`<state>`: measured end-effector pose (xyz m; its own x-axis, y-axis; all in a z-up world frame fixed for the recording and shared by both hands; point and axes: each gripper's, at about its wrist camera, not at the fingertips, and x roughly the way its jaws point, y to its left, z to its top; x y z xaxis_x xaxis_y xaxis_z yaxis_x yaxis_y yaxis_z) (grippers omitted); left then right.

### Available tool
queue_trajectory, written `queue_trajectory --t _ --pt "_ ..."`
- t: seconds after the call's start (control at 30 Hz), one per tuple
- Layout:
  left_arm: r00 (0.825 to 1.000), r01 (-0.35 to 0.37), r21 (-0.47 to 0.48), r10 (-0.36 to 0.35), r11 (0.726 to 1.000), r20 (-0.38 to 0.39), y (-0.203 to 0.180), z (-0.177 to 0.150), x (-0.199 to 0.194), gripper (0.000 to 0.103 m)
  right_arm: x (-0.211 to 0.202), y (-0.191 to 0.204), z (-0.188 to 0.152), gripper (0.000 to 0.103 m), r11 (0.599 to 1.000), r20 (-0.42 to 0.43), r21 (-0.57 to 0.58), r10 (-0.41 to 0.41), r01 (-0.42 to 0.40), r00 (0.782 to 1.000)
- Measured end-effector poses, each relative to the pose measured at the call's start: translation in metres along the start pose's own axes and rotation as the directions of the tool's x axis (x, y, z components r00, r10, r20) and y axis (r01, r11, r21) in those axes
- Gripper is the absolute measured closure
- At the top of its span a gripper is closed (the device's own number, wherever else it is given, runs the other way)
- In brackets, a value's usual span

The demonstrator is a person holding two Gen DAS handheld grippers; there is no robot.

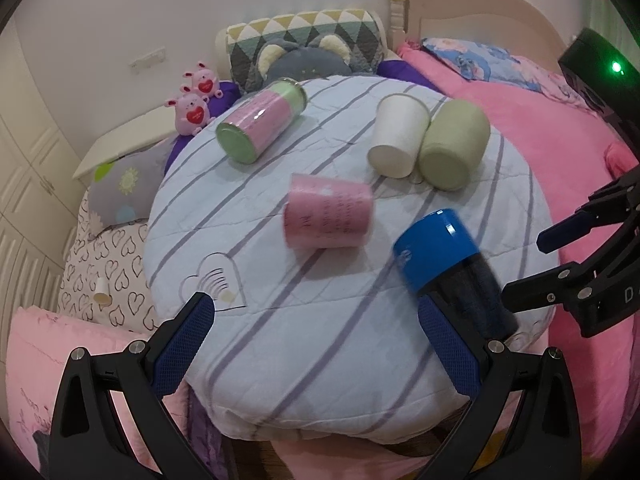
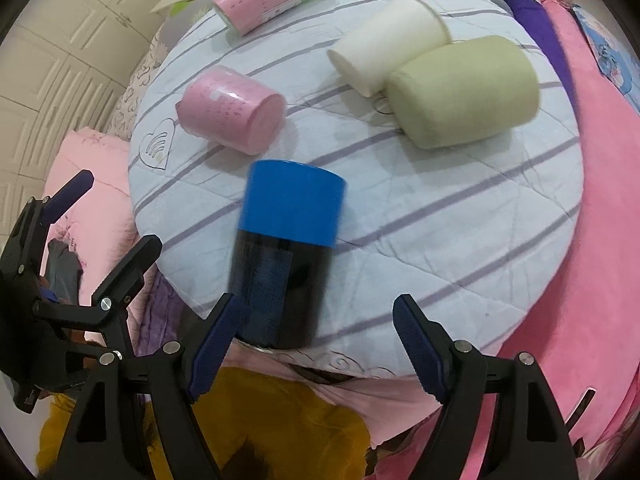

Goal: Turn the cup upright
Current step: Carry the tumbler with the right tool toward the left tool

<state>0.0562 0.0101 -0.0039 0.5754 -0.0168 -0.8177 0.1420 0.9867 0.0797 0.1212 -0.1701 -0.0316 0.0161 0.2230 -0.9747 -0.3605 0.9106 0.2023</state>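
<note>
The blue-and-black cup point(image 2: 286, 256) lay on its side at the near edge of the striped round cushion point(image 2: 460, 240), between the spread fingers of the right gripper point(image 2: 316, 344); the left gripper point(image 1: 316, 344) gaped too, holding nothing. Approach stage, seemingly; closing on the cup's body should come next

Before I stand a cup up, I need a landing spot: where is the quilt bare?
Bare quilt lies left of the pink cup, around the stitched heart, and right of the blue-capped cup, below the green cup. It is crowded where the white cup meets the green one.
</note>
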Motion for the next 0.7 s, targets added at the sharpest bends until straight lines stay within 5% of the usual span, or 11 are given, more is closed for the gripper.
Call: queue_trajectory --t 0.4,0.7 --pt "0.999 0.011 -0.024 -0.012 1.0 -0.041 -0.058 0.022 0.011 0.0 -0.017 -0.06 -0.018 0.023 1.0 0.027 -0.009 0.013 -0.012 1.0" --pt "0.988 -0.003 -0.109 -0.014 0.994 -0.151 -0.089 0.033 0.041 0.0 -0.017 -0.107 -0.027 0.023 0.998 0.022 -0.026 0.054 -0.054 0.998"
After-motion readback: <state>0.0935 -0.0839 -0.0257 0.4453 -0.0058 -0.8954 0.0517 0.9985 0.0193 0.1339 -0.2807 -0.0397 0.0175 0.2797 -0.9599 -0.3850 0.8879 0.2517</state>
